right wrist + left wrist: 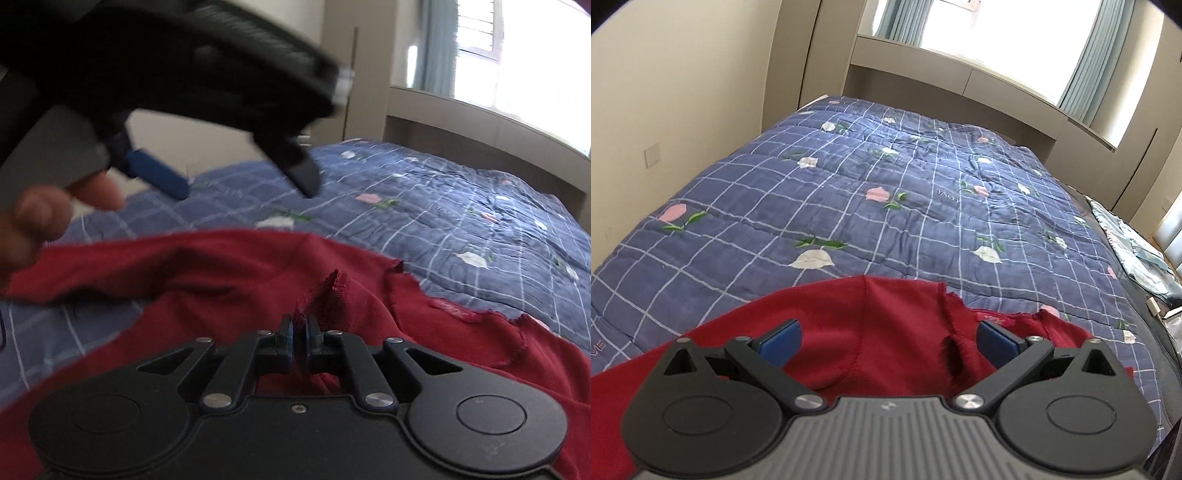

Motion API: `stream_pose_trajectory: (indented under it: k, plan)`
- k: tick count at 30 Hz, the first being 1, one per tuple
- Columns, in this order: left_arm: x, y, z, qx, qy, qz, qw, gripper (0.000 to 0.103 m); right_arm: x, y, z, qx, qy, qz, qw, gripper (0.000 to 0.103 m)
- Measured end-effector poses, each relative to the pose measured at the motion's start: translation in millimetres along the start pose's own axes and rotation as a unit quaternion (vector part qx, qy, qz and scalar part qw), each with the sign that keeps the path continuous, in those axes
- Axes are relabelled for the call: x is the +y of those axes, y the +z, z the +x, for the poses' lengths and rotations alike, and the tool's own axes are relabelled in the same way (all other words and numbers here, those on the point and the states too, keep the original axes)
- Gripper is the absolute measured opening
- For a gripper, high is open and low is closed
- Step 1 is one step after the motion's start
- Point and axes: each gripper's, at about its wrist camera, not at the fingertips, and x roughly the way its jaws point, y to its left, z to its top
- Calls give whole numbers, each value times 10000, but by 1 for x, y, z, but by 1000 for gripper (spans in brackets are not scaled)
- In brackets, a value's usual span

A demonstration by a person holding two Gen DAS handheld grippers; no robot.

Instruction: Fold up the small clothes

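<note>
Right wrist view shows my right gripper (300, 334) pinched nearly closed on a raised ridge of the red garment (229, 273), which lies rumpled on the blue checked quilt (461, 221). My left gripper (886, 338) hangs over the same cloth with its blue pads (783, 339) spread wide, holding nothing. I judge the fabric light, limp and thin, with frayed edges that may tear, so hems or seams look like the safest grip. I count one garment, two grippers, one quilt.

The left gripper (886, 341) was black with a grey ribbed body, blue pads (781, 341) and shiny round screws.
</note>
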Motion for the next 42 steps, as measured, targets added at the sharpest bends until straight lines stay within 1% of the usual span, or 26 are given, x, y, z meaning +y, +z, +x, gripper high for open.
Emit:
stream_pose_trajectory:
  k: [1, 3, 4, 5, 6, 7, 9, 12, 14, 15, 17, 19, 21, 23, 25, 26, 28, 30, 31, 34, 36, 40, 42]
  plan:
    - [1, -2, 4, 18, -10, 24, 10000, 103, 2, -2, 0, 37, 19, -83, 10000, 16]
    - [2, -5, 12, 46, -59, 98, 9999, 102, 0, -6, -3, 97, 36, -167, 9998, 46]
    - [2, -7, 16, 56, -78, 129, 9999, 103, -4, -9, -10, 89, 36, -233, 9997, 54]
    - [3, -10, 19, 63, -105, 156, 9998, 103, -7, -13, -19, 47, 37, -289, 9996, 63]
    - [2, -13, 23, 90, -142, 179, 9997, 103, -12, -16, -29, 26, 13, -333, 9994, 69]
    - [2, -17, 27, 129, -178, 190, 9996, 103, -17, -21, -41, -7, -57, -381, 9993, 72]
    - [-1, -24, 34, 218, -270, 210, 9992, 103, -29, -34, -66, -92, -352, -478, 9982, 88]
    - [-12, -39, 47, 361, -357, 372, 9980, 103, -52, -60, -102, -118, -1240, -620, 9903, 94]
    - [-25, -50, 56, 428, -284, 611, 9968, 103, -69, -81, -120, 15, -1992, -701, 9775, 95]
    - [-32, -57, 60, 449, -191, 754, 9960, 103, -77, -90, -127, 80, -2290, -715, 9708, 97]
    - [-44, -69, 68, 428, 90, 1014, 9939, 103, -92, -110, -138, 238, -2839, -730, 9558, 99]
    - [-54, -80, 74, 386, 520, 1231, 9903, 103, -107, -127, -143, 384, -3273, -711, 9415, 99]
    - [-60, -87, 81, 376, 930, 1350, 9858, 103, -121, -139, -145, 483, -3526, -535, 9330, 99]
    - [-57, -92, 80, 310, 978, 1283, 9864, 103, -132, -145, -153, 525, -3534, -204, 9338, 99]
    - [-53, -92, 78, 294, 1022, 1158, 9876, 103, -142, -146, -168, 313, -3389, 238, 9400, 100]
    - [-51, -92, 76, 287, 1041, 1109, 9879, 103, -146, -146, -174, 171, -3290, 457, 9431, 102]
    - [-48, -93, 75, 273, 1071, 1072, 9881, 103, -153, -141, -174, 52, -3236, 718, 9435, 102]
    - [-46, -92, 77, 229, 1101, 1100, 9876, 103, -167, -135, -165, -40, -3258, 890, 9412, 102]
    - [-47, -93, 76, 207, 1135, 1120, 9870, 103, -174, -133, -159, -59, -3304, 949, 9390, 102]
    - [-48, -93, 77, 194, 1184, 1072, 9870, 103, -192, -134, -135, 308, -3460, 1047, 9319, 101]
    - [-46, -93, 77, 204, 1168, 1032, 9876, 103, -197, -140, -129, 445, -3448, 1081, 9314, 102]
    - [-43, -92, 77, 196, 1120, 1002, 9885, 103, -195, -143, -127, 479, -3498, 962, 9306, 102]
    - [-43, -92, 75, 147, 1073, 997, 9891, 103, -195, -142, -130, 413, -3487, 966, 9313, 102]
